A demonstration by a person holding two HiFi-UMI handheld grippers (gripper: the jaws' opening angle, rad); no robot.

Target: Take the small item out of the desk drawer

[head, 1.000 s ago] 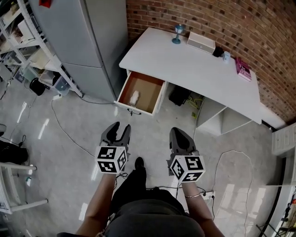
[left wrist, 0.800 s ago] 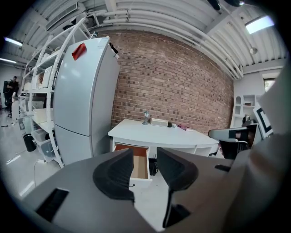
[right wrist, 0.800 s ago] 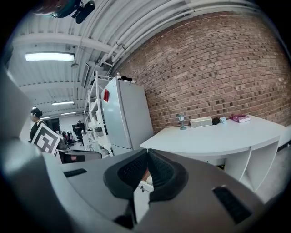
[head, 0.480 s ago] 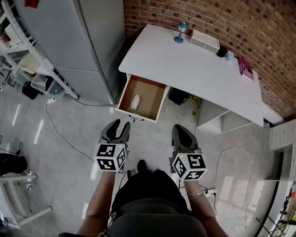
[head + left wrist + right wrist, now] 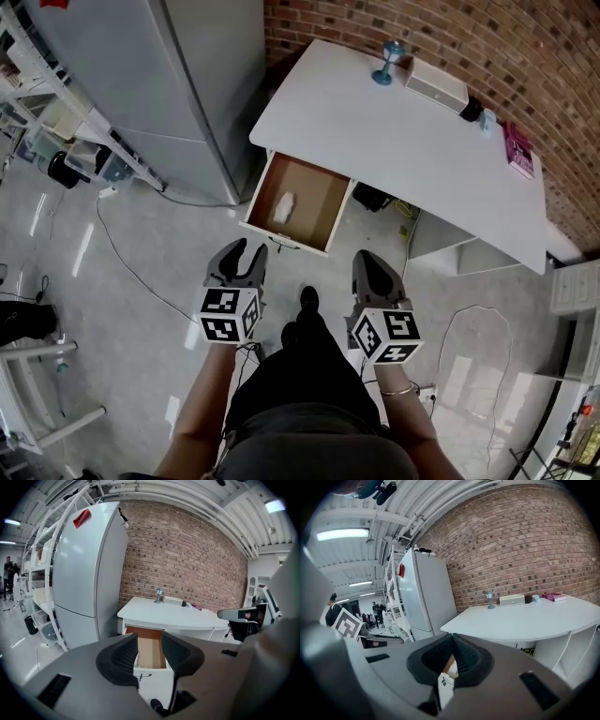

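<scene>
Under the left end of the white desk (image 5: 403,141), the drawer (image 5: 319,202) is seen pulled out over the floor, with its front edge and small handle nearest the grippers. The small white item (image 5: 284,206) is found lying on the drawer's brown bottom, left of the middle and apart from the front edge. The left gripper (image 5: 247,250) is held above the grey floor (image 5: 131,309) just short of the drawer front, its jaws spread apart with nothing between them; in the left gripper view the open drawer is framed in that gap. The right gripper (image 5: 372,261) is held beside it, near the drawer's right front corner, with its jaws brought together at the tips and nothing gripped. A strip of bare floor is left between both grippers and the drawer front. On the drawer's left, room is bounded by a tall grey cabinet (image 5: 159,84) standing near its side, and a cable (image 5: 131,267) is trailed across the floor there. A shoe (image 5: 307,300) is seen between the grippers. Along the desk's far edge, by the brick wall (image 5: 534,47), a blue goblet (image 5: 385,64), a white box (image 5: 436,84) and a pink book (image 5: 518,150) are ranged.
</scene>
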